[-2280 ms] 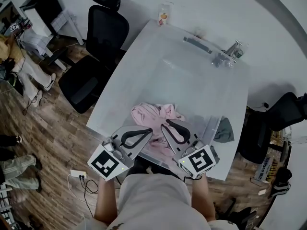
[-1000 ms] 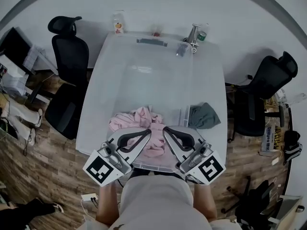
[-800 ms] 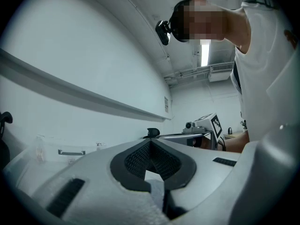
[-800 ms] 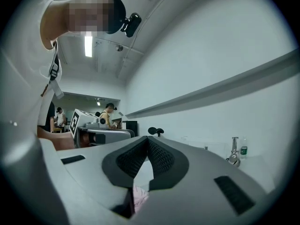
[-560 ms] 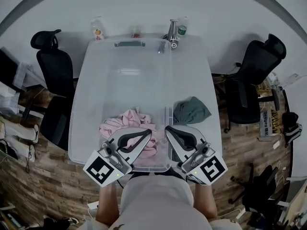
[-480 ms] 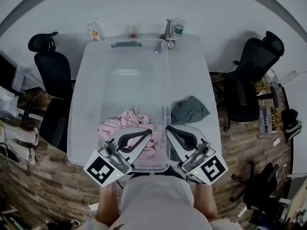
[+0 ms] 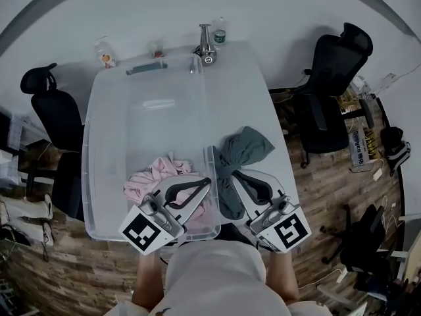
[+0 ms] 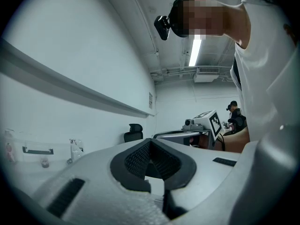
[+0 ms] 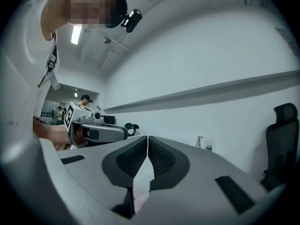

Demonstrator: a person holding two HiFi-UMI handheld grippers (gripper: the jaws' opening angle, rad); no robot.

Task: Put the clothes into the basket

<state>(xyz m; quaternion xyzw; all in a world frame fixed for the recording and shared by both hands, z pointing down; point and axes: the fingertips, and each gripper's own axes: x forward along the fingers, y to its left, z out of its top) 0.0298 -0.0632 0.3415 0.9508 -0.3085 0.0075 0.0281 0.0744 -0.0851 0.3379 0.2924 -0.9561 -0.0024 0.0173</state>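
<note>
A clear plastic basket (image 7: 141, 104) takes up the left part of the white table (image 7: 253, 97). Pink clothes (image 7: 154, 175) lie in its near end. A grey-green garment (image 7: 242, 151) lies on the table just right of the basket's near corner. My left gripper (image 7: 208, 182) is held over the basket's near right corner, beside the pink clothes, shut and empty. My right gripper (image 7: 232, 175) hangs over the near part of the grey-green garment, shut and empty. In the gripper views the left gripper (image 8: 150, 143) and the right gripper (image 9: 147, 138) point up toward the wall, pads together.
Black office chairs stand left (image 7: 49, 104) and right (image 7: 329, 78) of the table. Along its far edge are a small bottle (image 7: 104, 50), a metal fixture (image 7: 206, 45) and another bottle (image 7: 220, 30). Wood floor surrounds the table.
The head view has swung, so the basket and table sit further left in frame and the grey-green garment now lies under the right gripper. Both grippers keep the same shut pose.
</note>
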